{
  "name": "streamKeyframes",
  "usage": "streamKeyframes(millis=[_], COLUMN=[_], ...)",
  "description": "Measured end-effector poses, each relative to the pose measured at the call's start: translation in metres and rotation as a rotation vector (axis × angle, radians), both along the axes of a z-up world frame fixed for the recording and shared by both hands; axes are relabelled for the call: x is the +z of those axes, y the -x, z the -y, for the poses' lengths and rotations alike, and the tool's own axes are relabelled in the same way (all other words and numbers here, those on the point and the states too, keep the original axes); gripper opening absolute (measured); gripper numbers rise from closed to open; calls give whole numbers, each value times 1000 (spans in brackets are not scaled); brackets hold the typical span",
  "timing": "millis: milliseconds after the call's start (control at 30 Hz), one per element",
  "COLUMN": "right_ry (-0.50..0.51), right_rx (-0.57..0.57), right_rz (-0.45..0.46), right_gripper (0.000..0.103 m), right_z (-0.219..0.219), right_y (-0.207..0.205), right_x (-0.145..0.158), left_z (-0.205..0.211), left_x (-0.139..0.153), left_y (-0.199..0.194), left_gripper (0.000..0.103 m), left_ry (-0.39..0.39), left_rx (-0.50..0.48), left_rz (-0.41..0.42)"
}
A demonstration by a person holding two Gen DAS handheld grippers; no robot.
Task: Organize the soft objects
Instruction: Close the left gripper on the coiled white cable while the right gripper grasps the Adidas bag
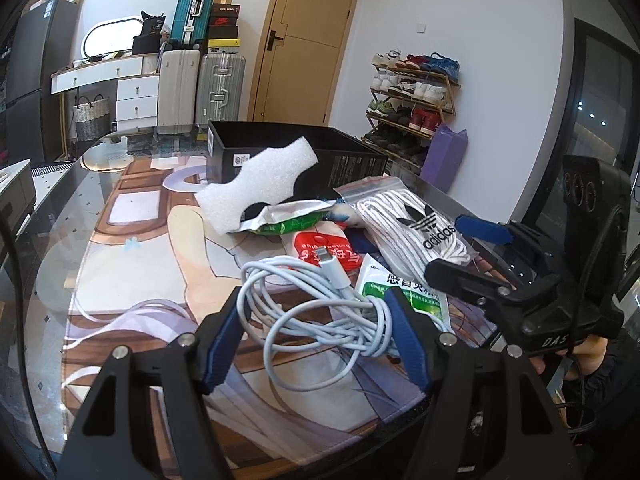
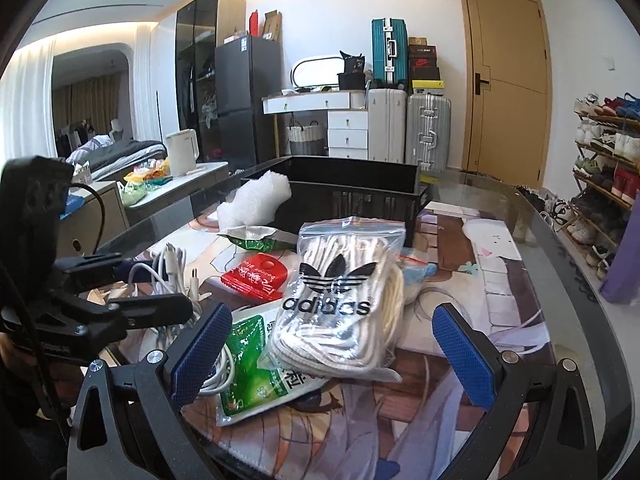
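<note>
Left wrist view: left tool has its blue pads pressed on the coiled white charging cable, one pad at each side of the bundle, so it is gripping the coil. No earlier picture, so only the grip itself is noted. Cable lies on the printed mat of the glass tabletop, on the near side of the black box, just in front of the red packet and touching the green-and-white sachet.

Handling, as judged: the cable is light, limp and smooth. Loose loops will sag and may slide out of a side pinch. Best hold is across the thick middle of the coil, where most strands overlap; the plug end sticking up toward the box is stiff but gives no control of the rest.

Right wrist view: right tool stands released, pads wide apart either side of the clear zip bag of white laces, touching nothing I can see. Bag rests on the sachet, nearer than the box. Plastic looks slick; contents soft and compressible. Grip across the bulk, not the empty sealed top.

White foam piece leans against the box's near wall; very light, crushable.
</note>
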State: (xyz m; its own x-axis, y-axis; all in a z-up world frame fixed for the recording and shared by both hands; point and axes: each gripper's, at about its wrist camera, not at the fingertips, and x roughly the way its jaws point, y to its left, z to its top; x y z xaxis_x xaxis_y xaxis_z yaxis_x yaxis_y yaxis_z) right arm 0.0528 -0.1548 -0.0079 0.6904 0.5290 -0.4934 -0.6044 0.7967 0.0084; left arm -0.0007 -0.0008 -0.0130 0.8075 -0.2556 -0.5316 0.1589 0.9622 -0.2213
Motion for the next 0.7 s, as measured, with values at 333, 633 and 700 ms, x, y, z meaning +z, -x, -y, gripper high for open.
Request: streamKeyframes(millis=[333, 633, 700], right_ry=[39, -4, -33], right_rx=[-2, 15, 18], right_rz=[-46, -70, -75], right_gripper=[74, 48, 47], right_z=[-18, -6, -1], right_y=[-17, -22, -23], right_x=[-4, 1, 4], left_z=[-12, -24, -26], left_x=[9, 20, 23], left_y=[1, 1, 0], left_gripper=[68, 68, 68], left_ry=[11, 21, 21], left_rx=[33, 80, 92], left_rz=[16, 36, 42])
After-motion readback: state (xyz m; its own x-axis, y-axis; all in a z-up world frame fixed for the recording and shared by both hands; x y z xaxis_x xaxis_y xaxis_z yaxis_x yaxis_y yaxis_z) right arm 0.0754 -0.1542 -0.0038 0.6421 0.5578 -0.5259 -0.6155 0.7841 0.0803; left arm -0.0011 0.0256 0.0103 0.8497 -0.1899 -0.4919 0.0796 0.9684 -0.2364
